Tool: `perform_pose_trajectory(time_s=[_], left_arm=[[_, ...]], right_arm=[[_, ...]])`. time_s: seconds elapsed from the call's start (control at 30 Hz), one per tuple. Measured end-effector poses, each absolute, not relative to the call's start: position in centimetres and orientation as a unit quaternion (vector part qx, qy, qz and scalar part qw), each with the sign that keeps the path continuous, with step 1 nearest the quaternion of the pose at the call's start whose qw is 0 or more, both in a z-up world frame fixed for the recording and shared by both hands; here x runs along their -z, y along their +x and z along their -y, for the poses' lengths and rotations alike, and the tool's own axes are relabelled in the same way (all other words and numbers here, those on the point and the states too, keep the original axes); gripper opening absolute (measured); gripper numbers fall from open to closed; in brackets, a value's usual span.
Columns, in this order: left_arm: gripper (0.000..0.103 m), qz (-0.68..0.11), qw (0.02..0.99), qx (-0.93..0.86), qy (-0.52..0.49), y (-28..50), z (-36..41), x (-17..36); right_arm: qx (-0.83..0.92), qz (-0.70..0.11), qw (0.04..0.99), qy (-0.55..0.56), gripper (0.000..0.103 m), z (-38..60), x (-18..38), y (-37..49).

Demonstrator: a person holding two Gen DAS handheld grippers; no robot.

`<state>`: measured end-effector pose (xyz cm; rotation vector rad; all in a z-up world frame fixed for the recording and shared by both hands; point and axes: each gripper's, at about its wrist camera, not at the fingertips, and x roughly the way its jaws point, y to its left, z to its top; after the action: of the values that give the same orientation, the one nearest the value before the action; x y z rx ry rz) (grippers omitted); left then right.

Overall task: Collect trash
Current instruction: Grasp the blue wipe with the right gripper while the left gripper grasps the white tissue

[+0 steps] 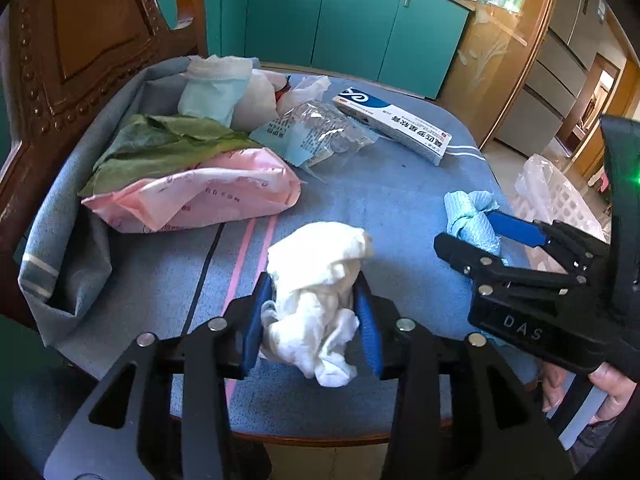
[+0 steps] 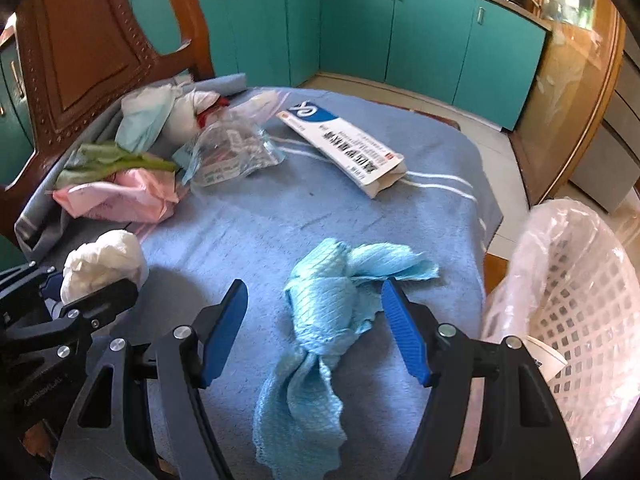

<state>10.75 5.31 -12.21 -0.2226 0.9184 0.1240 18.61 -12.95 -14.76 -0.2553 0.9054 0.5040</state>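
Note:
My left gripper [image 1: 314,284] is shut on a crumpled white tissue [image 1: 320,280], near the front of a blue cloth-covered table [image 1: 380,200]. The tissue also shows in the right wrist view [image 2: 104,260]. My right gripper [image 2: 316,292] is open, its blue fingers either side of a knotted light blue cloth [image 2: 324,312] lying on the table; this cloth shows in the left wrist view [image 1: 472,216]. A white basket [image 2: 572,300] lined with a clear bag stands off the table's right edge.
More trash lies at the back left: a pink wrapper [image 1: 192,196], green leaves [image 1: 160,144], a clear printed wrapper [image 1: 316,132], bunched tissues [image 1: 220,84] and a white-blue box [image 1: 392,120]. A carved wooden chair back [image 1: 80,40] stands at the left. Teal cabinets [image 1: 340,20] are behind.

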Motion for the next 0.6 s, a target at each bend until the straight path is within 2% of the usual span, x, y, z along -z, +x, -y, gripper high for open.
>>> perform_pose_trajectory(time_s=[0.07,0.1,0.13,0.27,0.3,0.37,0.43,0.53,0.6], left_arm=[[0.064,-0.441,0.888,-0.064,-0.113,10.8,-5.5,12.2],[0.068,-0.439,0.888,-0.067,-0.118,10.7,-5.6,12.2],[0.071,-0.437,0.888,-0.066,-0.127,10.8,-5.8,12.2],[0.071,-0.443,0.885,-0.07,-0.127,11.2,-6.1,12.7],[0.07,-0.444,0.884,-0.07,-0.126,11.2,-6.0,12.9],[0.053,-0.45,0.882,-0.066,-0.125,11.2,-6.1,13.3],[0.049,-0.449,0.883,-0.058,-0.124,11.0,-6.0,13.5],[0.04,-0.445,0.886,-0.059,-0.111,10.9,-5.5,13.3],[0.039,-0.443,0.887,-0.064,-0.11,10.8,-5.5,13.1]], right_arm=[[-0.239,-0.44,0.857,-0.122,0.068,12.9,15.1,18.8],[-0.238,-0.447,0.854,-0.119,0.068,13.0,15.4,19.0],[-0.237,-0.452,0.852,-0.117,0.068,13.0,15.6,19.1],[-0.234,-0.452,0.852,-0.121,0.068,12.9,15.8,19.2],[-0.234,-0.451,0.853,-0.123,0.068,12.9,15.8,19.2],[-0.233,-0.447,0.854,-0.127,0.064,12.8,15.8,19.2],[-0.235,-0.444,0.855,-0.129,0.055,12.7,15.7,19.1],[-0.237,-0.441,0.856,-0.13,0.037,12.6,15.6,19.0],[-0.238,-0.44,0.857,-0.125,0.034,12.8,15.5,19.1]])
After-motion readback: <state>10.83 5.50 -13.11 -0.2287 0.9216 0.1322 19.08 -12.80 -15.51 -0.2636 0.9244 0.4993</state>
